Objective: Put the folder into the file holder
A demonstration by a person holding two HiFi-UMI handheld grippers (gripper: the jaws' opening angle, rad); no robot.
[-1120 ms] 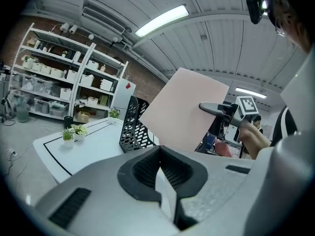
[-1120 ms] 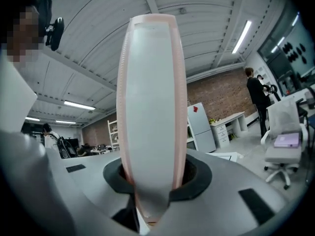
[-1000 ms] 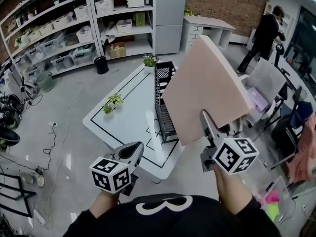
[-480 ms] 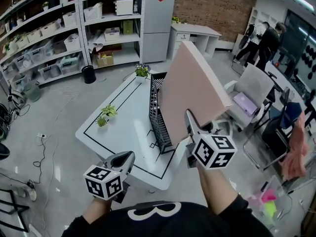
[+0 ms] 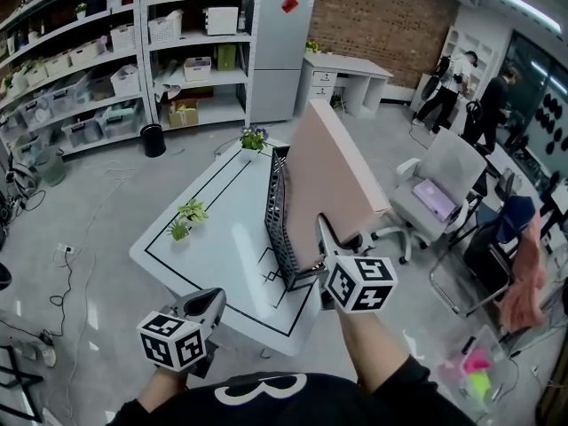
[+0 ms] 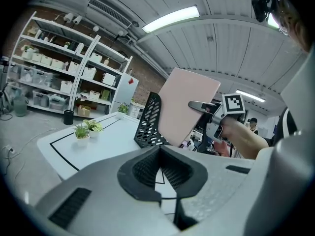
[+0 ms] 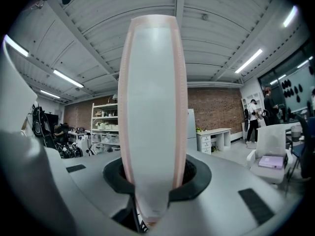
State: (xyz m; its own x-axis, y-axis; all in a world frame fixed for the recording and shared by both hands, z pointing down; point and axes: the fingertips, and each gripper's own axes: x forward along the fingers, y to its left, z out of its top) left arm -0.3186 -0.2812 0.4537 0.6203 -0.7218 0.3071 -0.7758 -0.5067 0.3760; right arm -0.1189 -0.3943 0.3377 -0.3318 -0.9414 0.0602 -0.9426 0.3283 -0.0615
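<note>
Showing the person's two hand-held grippers at the near edge of a white table [image 5: 209,256] with black border lines, as seen in the head view.

- **Left gripper:** The left gripper [image 5: 211,300] lies nearest, at 7 o'clock. Its jaws are closed together with nothing between them, and it points toward the table's near corner.
- **Right gripper:** The right gripper [image 5: 323,236] sits at 5 o'clock, just beyond. It is clamped on the lower edge of the pink folder [image 5: 330,171]; its own view shows the folder's spine standing upright between both pads.
- **Folder:** It rises from the grip toward 12 o'clock, leaning slightly to 1 o'clock. It is directly beside the right flank of the black perforated file holder [image 5: 279,211], which stands on the table. Whether its bottom edge has entered a slot cannot be told.
- **On the table:** Two small potted plants [image 5: 185,217] stand at 10 o'clock of the holder. A third plant [image 5: 253,138] stands at the table's far end.
- **Beyond the table:**
  - a grey chair [image 5: 448,171] at 2 o'clock
  - storage shelves [image 5: 106,56] at 10 o'clock
  - a tall grey cabinet [image 5: 282,47] at 12 o'clock
  - a white desk [image 5: 353,67] against a brick wall
- **Farthest:** Two persons [image 5: 491,105] stand at 2 o'clock.
</note>
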